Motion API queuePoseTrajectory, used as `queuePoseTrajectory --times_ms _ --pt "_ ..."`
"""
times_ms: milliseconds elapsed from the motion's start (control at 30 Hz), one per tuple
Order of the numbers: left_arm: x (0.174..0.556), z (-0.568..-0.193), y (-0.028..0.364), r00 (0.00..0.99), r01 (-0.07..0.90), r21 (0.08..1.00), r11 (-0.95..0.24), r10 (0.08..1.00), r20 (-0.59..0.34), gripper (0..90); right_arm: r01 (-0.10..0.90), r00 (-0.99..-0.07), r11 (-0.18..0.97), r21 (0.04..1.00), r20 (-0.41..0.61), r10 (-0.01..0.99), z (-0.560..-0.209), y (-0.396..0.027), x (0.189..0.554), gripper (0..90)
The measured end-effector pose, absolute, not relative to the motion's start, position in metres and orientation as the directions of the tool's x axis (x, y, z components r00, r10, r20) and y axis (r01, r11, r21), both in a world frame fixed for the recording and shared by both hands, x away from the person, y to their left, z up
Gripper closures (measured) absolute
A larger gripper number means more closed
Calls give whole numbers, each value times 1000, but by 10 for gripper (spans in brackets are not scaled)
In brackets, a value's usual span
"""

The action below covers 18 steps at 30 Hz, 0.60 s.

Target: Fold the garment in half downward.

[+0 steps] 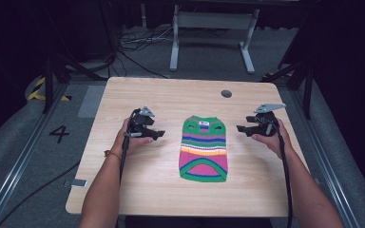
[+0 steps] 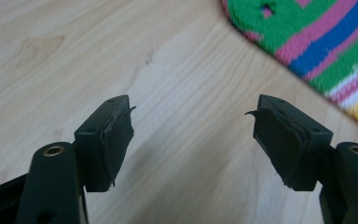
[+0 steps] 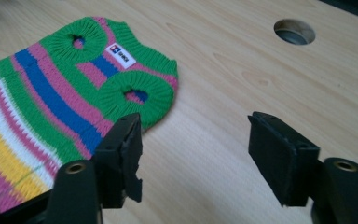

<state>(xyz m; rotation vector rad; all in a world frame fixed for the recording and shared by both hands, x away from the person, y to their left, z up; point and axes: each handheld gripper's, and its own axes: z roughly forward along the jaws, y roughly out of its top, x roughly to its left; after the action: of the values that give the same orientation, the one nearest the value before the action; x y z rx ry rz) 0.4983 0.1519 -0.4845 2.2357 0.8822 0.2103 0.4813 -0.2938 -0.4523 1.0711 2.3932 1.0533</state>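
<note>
The striped knit pet sweater (image 1: 204, 149) lay flat mid-table between my hands — untouched. My left gripper (image 1: 160, 135) and right gripper (image 1: 240, 128) flanked it, jaws apart with nothing between them. I judged this the approach: next I'd need each gripper to close on a sweater edge — collar end likely.

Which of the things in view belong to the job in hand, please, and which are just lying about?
In the job: striped knitted garment, left gripper, right gripper, both open and empty.
Lying about: table's cable hole, floor cables, metal frame.
</note>
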Motion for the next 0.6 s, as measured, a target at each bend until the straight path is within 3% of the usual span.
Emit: queuePoseTrajectory --times_ms 267,600 --pt "518 -476 112 760 515 705 -487 641 -112 323 525 -668 446 725 26 744 -462 -267 507 463" --pt "538 -480 78 758 519 691 -503 645 -100 351 536 -671 435 724 53 739 -475 -243 522 506"
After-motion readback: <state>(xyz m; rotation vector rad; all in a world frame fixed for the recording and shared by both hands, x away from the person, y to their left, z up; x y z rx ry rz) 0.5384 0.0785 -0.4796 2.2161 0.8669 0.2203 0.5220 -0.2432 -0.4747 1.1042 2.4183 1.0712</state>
